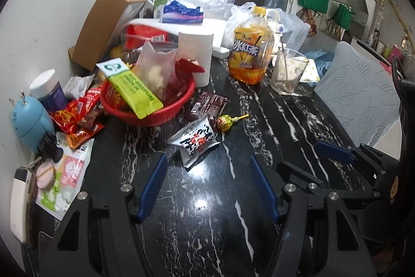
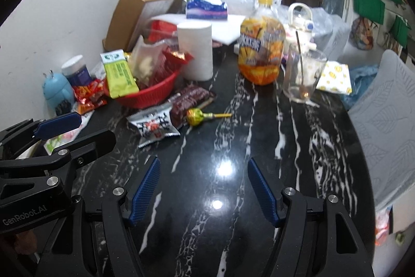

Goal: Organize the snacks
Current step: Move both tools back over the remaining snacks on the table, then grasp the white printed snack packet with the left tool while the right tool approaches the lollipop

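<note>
A red basket (image 1: 155, 121) on the black marble table (image 1: 259, 134) holds a green packet (image 1: 129, 87), a clear bag and red wrappers. In front of it lie a white snack packet with black and red print (image 1: 195, 140), a brown chocolate packet (image 1: 211, 103) and a gold lollipop (image 1: 225, 122). My left gripper (image 1: 207, 157) hovers open just short of the white packet, nothing between its fingers. My right gripper (image 2: 202, 161) is open over bare table, to the right of the packet (image 2: 154, 126) and lollipop (image 2: 197, 116). Each gripper shows in the other's view: right gripper (image 1: 298, 155), left gripper (image 2: 97, 127).
Red snack wrappers (image 1: 75, 116), a blue figure (image 1: 31, 121) and a jar (image 1: 49, 90) crowd the left edge by the wall. Behind stand a paper roll (image 1: 197, 53), an iced tea bottle (image 1: 249, 53), a glass (image 1: 288, 72) and a cardboard box (image 1: 103, 25). A grey chair (image 1: 360, 95) is at the right.
</note>
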`<state>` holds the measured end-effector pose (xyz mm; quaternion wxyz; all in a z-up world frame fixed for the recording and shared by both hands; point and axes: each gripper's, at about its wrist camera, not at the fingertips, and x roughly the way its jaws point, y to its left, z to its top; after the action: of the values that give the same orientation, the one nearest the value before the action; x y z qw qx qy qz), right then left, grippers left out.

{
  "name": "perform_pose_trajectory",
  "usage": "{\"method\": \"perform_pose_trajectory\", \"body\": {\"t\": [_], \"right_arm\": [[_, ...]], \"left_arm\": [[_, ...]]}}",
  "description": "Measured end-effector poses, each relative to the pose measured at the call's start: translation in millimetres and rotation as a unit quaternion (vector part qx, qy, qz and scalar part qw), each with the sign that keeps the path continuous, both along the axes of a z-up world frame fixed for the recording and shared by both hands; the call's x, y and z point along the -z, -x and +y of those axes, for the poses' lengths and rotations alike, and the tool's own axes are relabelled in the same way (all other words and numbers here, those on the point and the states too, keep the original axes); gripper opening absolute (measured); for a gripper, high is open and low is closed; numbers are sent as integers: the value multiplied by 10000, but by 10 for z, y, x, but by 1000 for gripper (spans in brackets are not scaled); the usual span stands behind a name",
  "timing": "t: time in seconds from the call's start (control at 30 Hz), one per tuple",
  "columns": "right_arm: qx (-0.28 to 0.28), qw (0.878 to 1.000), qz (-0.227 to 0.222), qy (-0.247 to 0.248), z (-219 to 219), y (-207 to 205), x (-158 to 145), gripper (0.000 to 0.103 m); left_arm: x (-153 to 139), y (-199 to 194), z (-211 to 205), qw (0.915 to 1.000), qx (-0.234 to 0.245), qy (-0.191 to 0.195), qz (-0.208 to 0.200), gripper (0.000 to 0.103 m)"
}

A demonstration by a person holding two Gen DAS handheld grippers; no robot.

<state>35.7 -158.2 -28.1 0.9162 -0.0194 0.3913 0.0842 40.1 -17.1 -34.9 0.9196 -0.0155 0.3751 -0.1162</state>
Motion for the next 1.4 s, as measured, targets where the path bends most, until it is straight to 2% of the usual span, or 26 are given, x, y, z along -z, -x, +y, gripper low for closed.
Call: {"method": "perform_pose_trajectory", "body": {"t": [0.4,0.77,1.17,1.33,1.4], "right_arm": [[40,9994,344,-44,-6,-490,313,70],[-54,9985,533,68,22,-957,507,70],[-164,9984,547,-1,-15,-1199,639,70],[-77,9983,575,-43,-71,-1227,663,70],[-58,9983,578,-58,-81,-1229,663,70]], "left_arm": [[307,-500,94,9992,-233,-31,331,65],[558,-919,90,9979,-78,-25,642,65],[728,-1096,-5,9958,330,88,849,65],[721,-1098,-32,9964,368,121,755,64],[713,-1090,-34,9970,370,126,670,53]]}}
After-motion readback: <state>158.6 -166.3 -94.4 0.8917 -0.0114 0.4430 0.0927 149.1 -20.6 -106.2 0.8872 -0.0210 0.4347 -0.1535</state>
